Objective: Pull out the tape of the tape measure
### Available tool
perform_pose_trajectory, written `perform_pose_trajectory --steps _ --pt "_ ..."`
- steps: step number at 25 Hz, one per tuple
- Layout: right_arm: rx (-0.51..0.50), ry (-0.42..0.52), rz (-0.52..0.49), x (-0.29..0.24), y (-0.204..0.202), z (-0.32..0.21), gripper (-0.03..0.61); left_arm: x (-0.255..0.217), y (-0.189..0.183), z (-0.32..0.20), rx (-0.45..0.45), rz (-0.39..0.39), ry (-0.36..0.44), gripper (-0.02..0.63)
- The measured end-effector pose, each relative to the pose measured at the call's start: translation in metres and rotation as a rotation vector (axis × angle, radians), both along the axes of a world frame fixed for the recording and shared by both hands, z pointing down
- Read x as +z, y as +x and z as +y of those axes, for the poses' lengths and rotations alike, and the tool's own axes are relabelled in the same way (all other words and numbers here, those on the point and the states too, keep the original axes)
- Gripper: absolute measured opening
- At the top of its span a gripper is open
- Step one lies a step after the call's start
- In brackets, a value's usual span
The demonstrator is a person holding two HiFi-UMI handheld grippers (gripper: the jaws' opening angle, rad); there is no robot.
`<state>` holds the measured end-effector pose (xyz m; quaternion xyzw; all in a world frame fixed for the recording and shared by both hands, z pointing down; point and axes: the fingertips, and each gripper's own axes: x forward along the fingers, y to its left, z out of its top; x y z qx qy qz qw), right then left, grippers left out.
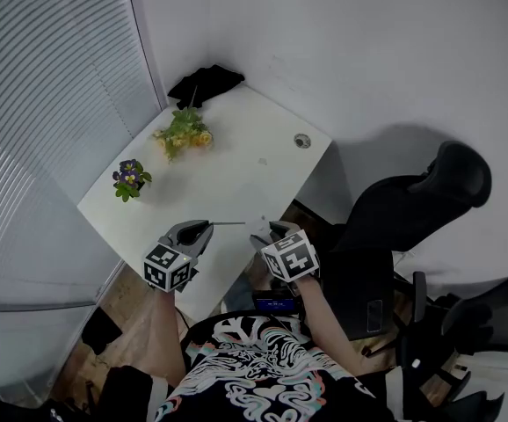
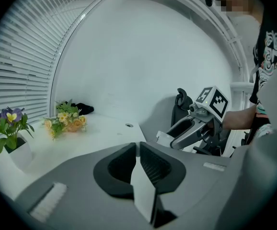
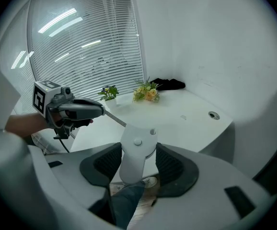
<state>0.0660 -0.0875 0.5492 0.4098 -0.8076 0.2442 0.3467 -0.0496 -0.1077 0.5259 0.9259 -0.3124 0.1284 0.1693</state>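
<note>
The right hand-held gripper [image 1: 263, 230] is clamped on the white tape measure [image 3: 134, 161] over the bench's [image 1: 236, 161] near edge. The left hand-held gripper [image 1: 206, 227] pinches the tape [image 3: 113, 117], which runs straight between them.

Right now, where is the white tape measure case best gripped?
Across two opposite sides of the tape measure case, coming from the end away from where the tape leaves, as the right gripper's fingers do. The tape runs toward the left gripper, leaving that end clear.
</note>
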Motion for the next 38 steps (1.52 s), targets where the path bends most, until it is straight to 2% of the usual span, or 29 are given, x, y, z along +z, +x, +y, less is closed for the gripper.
perform_pose_trajectory --steps 7,13,23,29,37,38 --pt "0.003 -0.001 0.010 0.002 0.003 0.002 0.227 0.001 -0.005 0.001 -0.025 -0.022 0.000 0.032" --pt "0.023 0.001 0.005 -0.002 0.008 -0.001 0.227 0.000 -0.025 -0.003 -0.092 0.017 -0.020 0.032" --pt "0.013 -0.003 0.006 -0.001 0.006 -0.002 0.227 0.002 -0.029 -0.002 -0.108 -0.004 -0.025 0.032" --pt "0.045 -0.011 0.016 0.002 0.019 -0.002 0.227 0.004 -0.044 -0.005 -0.163 -0.009 -0.033 0.032" --pt "0.055 -0.011 0.015 0.004 0.020 -0.001 0.224 0.007 -0.051 -0.003 -0.190 -0.033 -0.037 0.032" --pt "0.061 -0.009 0.018 0.004 0.022 -0.001 0.209 0.007 -0.053 -0.003 -0.195 -0.032 -0.039 0.032"
